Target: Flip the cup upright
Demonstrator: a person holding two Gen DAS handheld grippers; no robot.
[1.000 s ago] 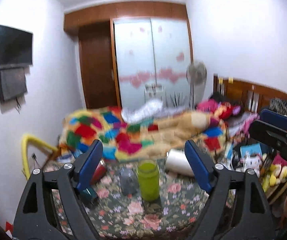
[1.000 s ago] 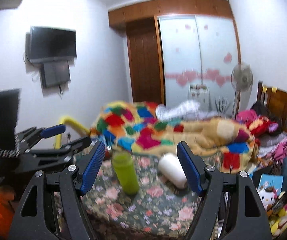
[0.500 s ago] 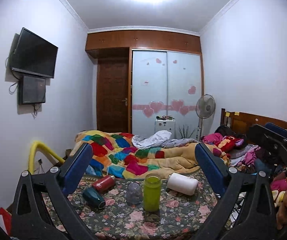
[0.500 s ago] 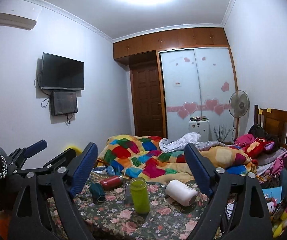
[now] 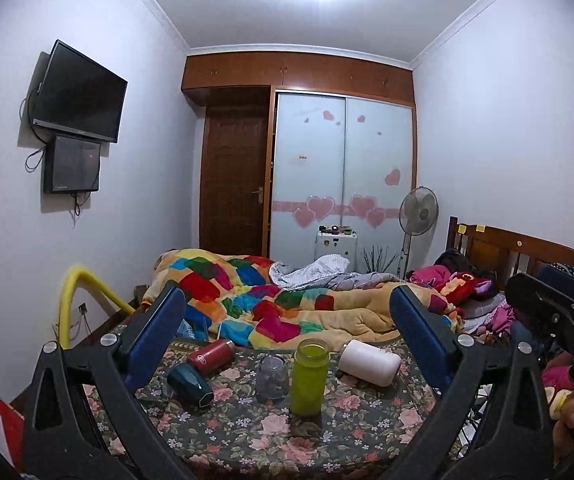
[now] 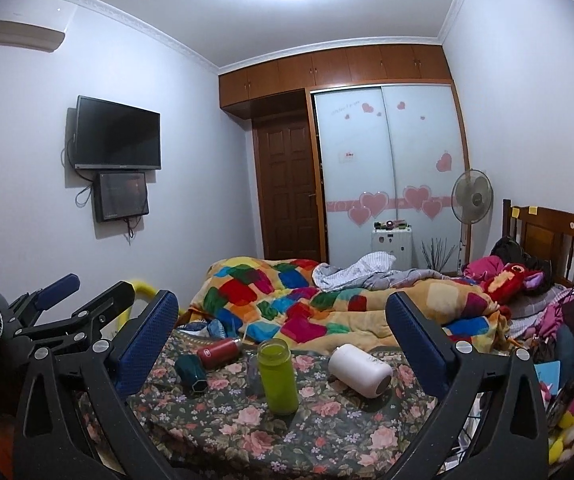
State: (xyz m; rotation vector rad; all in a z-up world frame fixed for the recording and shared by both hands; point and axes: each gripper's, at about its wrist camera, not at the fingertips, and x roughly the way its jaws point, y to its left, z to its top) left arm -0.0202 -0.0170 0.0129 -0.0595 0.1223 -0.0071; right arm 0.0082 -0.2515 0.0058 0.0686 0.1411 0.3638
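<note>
On a table with a dark floral cloth (image 5: 327, 432) stand and lie several drinking vessels. A white cup (image 5: 370, 362) lies on its side at the right; it also shows in the right wrist view (image 6: 361, 370). A dark teal cup (image 5: 190, 383) and a red bottle (image 5: 211, 356) lie on their sides at the left. A green bottle (image 5: 309, 376) stands upright in the middle. A clear glass (image 5: 272, 377) stands mouth down beside it. My left gripper (image 5: 285, 336) is open and empty, short of the table. My right gripper (image 6: 283, 334) is open and empty.
Behind the table is a bed with a patchwork quilt (image 5: 271, 304) and soft toys (image 5: 463, 284). A yellow padded rail (image 5: 79, 296) rises at the left. A fan (image 5: 419, 216) and a wardrobe (image 5: 339, 184) stand at the far wall.
Both grippers have pulled back and tilted upward, so the table sits lower and farther in view. The jaws stay open. The objects on the table have not moved.
</note>
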